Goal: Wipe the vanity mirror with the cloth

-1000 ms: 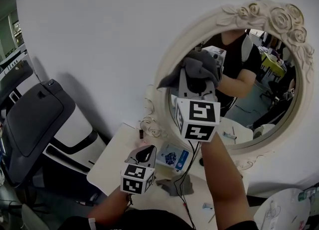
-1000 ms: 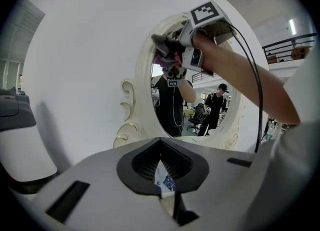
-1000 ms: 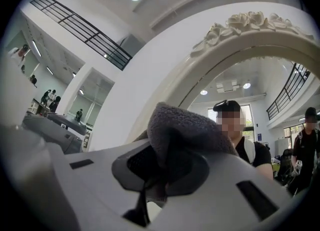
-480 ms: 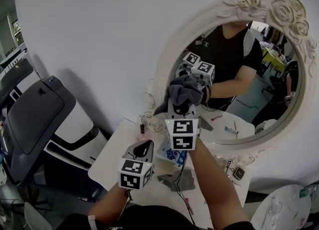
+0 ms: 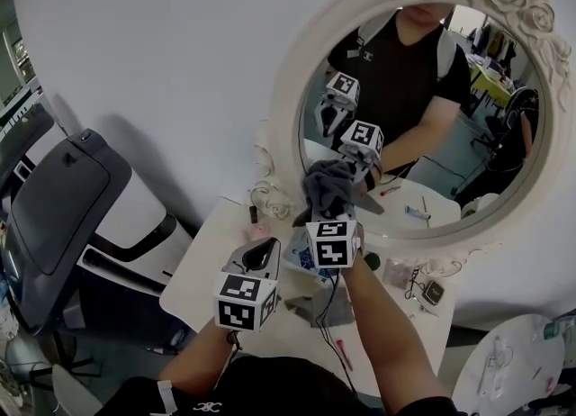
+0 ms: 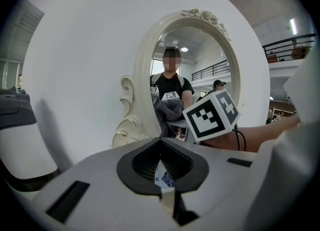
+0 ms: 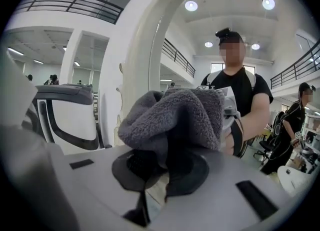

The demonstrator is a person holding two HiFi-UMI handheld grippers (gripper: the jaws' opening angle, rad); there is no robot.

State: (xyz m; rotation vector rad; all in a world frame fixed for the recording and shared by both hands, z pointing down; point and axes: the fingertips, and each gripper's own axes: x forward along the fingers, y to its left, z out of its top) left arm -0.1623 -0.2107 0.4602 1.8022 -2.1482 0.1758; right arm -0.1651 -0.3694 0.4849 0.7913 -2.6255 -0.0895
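Note:
The oval vanity mirror in its cream rose-carved frame leans on the white wall. My right gripper is shut on a bunched grey cloth, and the cloth is against the lower left of the glass. In the right gripper view the cloth fills the space over the jaws, beside the frame. My left gripper hovers lower left over the table, shut with nothing in it. From the left gripper I see the cloth in front of the mirror.
A white table below the mirror carries a blue packet, a cable and small items at the right. A black and white machine stands at the left. A round white stand is at the lower right.
My right gripper has brought the cloth down the glass, from the upper left part to the lower left edge. The left gripper has stayed in place.

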